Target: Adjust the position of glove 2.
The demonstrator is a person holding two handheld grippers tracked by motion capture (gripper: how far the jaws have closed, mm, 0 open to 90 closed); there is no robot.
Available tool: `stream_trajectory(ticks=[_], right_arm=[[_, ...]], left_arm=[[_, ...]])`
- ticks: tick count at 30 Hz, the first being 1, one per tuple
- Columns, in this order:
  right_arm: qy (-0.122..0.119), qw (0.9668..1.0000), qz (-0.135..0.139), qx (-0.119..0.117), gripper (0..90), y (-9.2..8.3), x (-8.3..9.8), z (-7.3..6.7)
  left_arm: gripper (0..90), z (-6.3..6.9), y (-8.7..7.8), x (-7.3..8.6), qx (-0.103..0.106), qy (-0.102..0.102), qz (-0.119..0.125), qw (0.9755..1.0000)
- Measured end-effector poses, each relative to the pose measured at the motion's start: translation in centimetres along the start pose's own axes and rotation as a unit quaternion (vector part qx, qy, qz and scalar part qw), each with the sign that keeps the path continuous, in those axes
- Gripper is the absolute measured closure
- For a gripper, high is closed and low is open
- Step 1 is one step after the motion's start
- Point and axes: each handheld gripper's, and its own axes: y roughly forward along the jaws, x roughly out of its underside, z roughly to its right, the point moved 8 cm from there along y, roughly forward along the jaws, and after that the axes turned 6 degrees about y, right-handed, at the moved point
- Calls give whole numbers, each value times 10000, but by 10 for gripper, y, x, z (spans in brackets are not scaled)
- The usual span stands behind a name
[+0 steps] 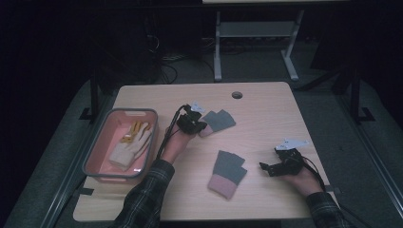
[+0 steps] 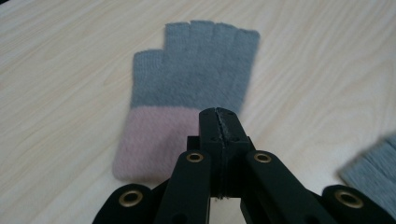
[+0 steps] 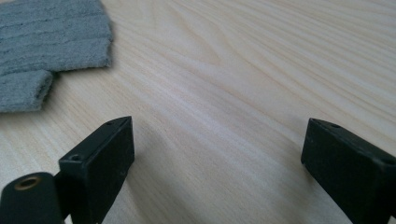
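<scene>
Pinching nothing visible: left gripper (image 2: 220, 122) jaws pressed together over far glove (image 2: 187, 100) pink cuff; any cloth caught, cannot tell. Right gripper (image 3: 215, 156) spread, idle over bare table (image 1: 266, 114).

Risk: cuff missed, or thin pinch slipping when lifted toward bin (image 1: 97, 147).

Far glove lies flat at table centre, long axis cuff-to-fingertips, fingertips pointing far-right.

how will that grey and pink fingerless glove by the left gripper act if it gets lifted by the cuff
The grey and pink glove looks like soft knit lying flat on the table, so it would probably droop rather than hold shape. It seems light. Pushed, the fuzzy fabric may bunch up instead of sliding cleanly.
</scene>
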Motion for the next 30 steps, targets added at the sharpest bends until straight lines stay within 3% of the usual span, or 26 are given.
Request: stream_trajectory(ticks=[7, 8, 11, 13, 21, 30], right_arm=[[17, 10000, -13, 14, 91, 0, 0, 0], [23, 10000, -8, 16, 91, 0, 0, 0], [23, 10000, -6, 17, 91, 0, 0, 1], [23, 10000, -6, 18, 91, 0, 0, 1], [25, 10000, -9, 18, 91, 0, 0, 0], [30, 10000, -9, 18, 91, 0, 0, 0]], left_arm=[[896, -18, 18, -1, -155, 22, -132, 9998], [896, -21, 25, 2, -237, 32, -278, 9993], [896, -22, 33, 10, -163, -11, -442, 9989], [898, -22, 32, 11, -100, -115, -453, 9989], [899, -14, 24, 17, -77, -109, -619, 9980], [899, 4, 1, 38, -19, -395, -599, 9974]])
